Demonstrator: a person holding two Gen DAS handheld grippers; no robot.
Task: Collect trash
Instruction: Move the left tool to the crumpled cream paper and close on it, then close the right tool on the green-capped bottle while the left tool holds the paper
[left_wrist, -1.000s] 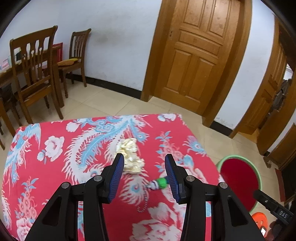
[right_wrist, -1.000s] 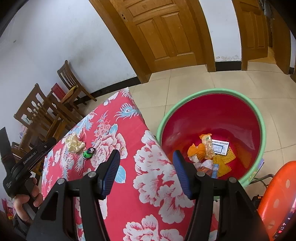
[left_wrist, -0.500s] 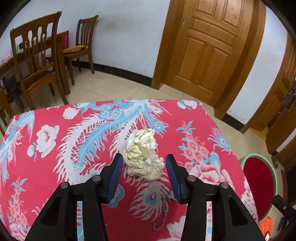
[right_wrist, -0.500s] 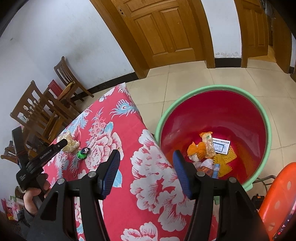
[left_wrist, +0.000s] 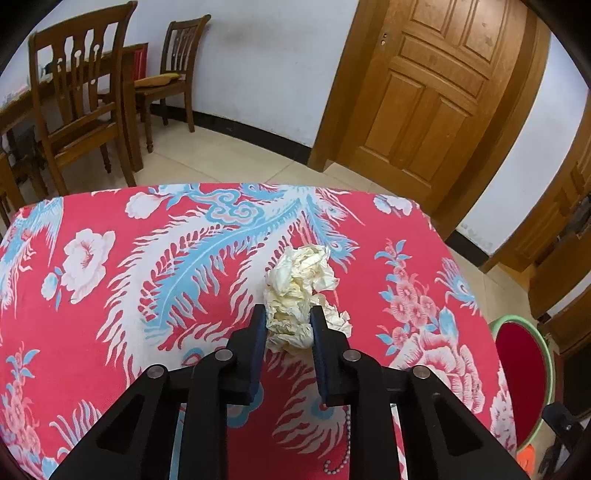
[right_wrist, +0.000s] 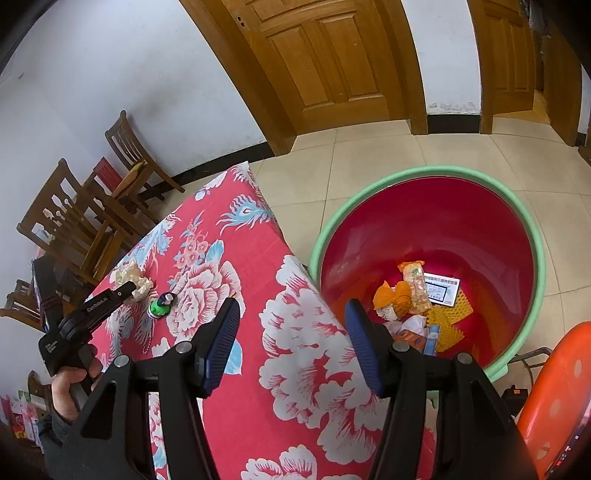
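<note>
A crumpled cream paper ball (left_wrist: 301, 291) lies on the red flowered tablecloth (left_wrist: 147, 266). My left gripper (left_wrist: 288, 314) is shut on its near end; the paper still rests on the cloth. It also shows in the right wrist view (right_wrist: 131, 278), with the left gripper (right_wrist: 125, 290) on it. A small green toy with a bead chain (right_wrist: 160, 304) lies beside the paper. My right gripper (right_wrist: 293, 314) is open and empty, above the table's edge next to the red bin with a green rim (right_wrist: 532, 236), which holds several wrappers (right_wrist: 413, 291).
Wooden chairs (left_wrist: 81, 96) and a table stand beyond the far left. Wooden doors (left_wrist: 424, 92) are behind. An orange plastic stool (right_wrist: 554, 398) sits at the right beside the bin. The bin's rim also shows in the left wrist view (left_wrist: 546, 354).
My left gripper moved forward over the paper ball and closed on it. The green toy dropped out of the left view. The right gripper stayed open and barely shifted.
</note>
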